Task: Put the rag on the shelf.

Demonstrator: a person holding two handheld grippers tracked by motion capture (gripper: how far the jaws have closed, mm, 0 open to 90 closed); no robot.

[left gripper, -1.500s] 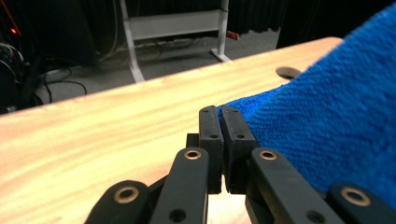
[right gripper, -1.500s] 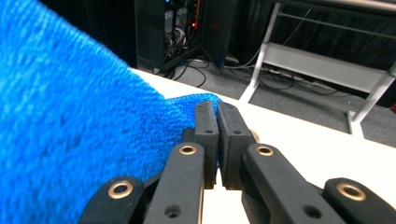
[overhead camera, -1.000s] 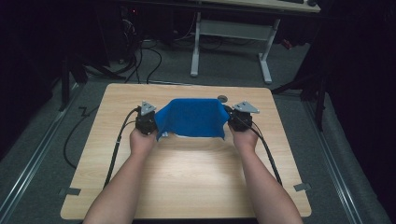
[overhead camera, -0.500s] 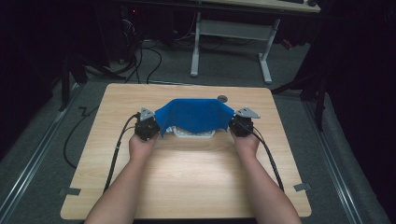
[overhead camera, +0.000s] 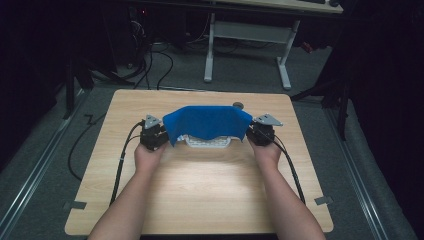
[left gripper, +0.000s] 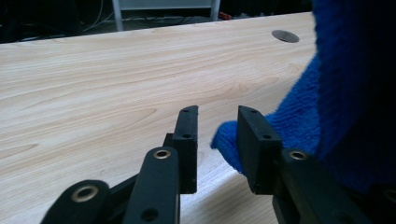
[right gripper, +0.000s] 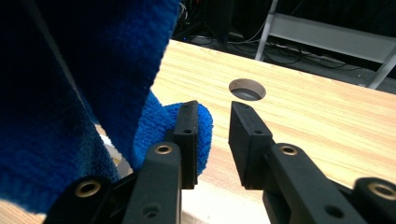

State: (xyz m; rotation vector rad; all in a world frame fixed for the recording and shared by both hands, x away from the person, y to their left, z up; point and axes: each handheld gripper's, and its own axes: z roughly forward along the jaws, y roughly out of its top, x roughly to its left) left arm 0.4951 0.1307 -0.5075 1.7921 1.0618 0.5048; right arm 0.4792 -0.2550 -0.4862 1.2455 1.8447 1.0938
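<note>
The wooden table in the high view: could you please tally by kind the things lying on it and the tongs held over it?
Blue terry cloth: 1
White perforated tray under the cloth: 1
Black two-jaw tongs: 2, left tongs and right tongs, both open, a cloth corner between each pair's jaws
Total: 4, on the light wooden table

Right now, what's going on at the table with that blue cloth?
A person has draped a blue cloth over a white object on the wooden table. The left hand-held gripper and the right hand-held gripper sit at the cloth's two ends. Both have just been opening: each shows a gap between its jaws, with a cloth corner beside one jaw rather than pinched. The cloth looks released, covering most of the object.
</note>
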